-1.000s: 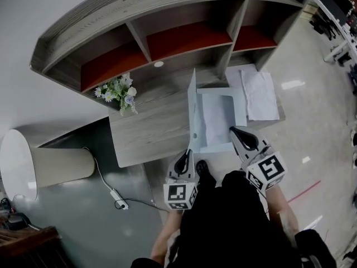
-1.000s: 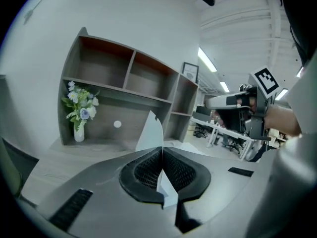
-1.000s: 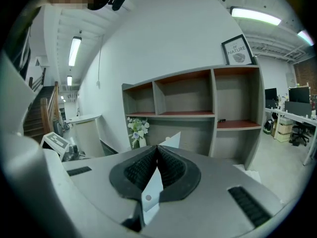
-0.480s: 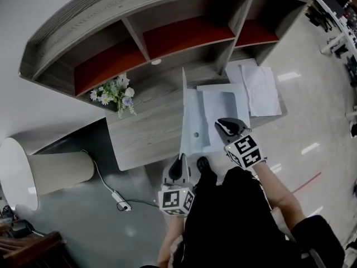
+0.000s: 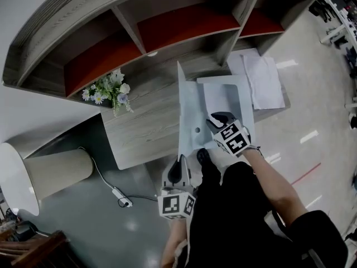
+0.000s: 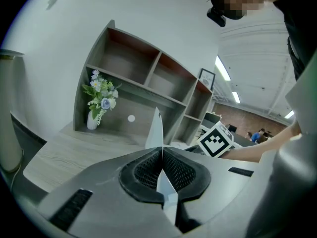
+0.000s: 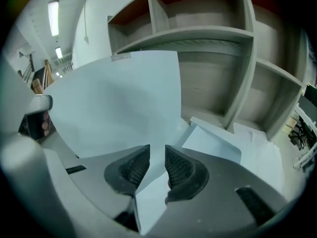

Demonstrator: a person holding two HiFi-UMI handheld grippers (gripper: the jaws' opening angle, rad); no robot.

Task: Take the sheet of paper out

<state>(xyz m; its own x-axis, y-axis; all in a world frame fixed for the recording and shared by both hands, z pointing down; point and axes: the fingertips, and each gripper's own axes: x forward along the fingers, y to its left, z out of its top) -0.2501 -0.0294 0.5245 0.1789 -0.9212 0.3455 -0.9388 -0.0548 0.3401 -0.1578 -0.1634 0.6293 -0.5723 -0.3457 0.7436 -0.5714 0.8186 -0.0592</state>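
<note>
— Sheet of paper: where is it?
— On the grey wood-grain bench, flat inside the open folder of pale, glossy plastic.
— The cover?
— Thin, stiff and upright. The left gripper pinches its lower edge between ribbed pads.
— The right gripper?
— Its jaws have just been opening, with a narrow gap over the smooth sheet, pads pressing nothing.

An office-like room: a wooden worktop under a cubby shelf unit, a flower vase, polished floor, and ceiling strip lights.
</note>
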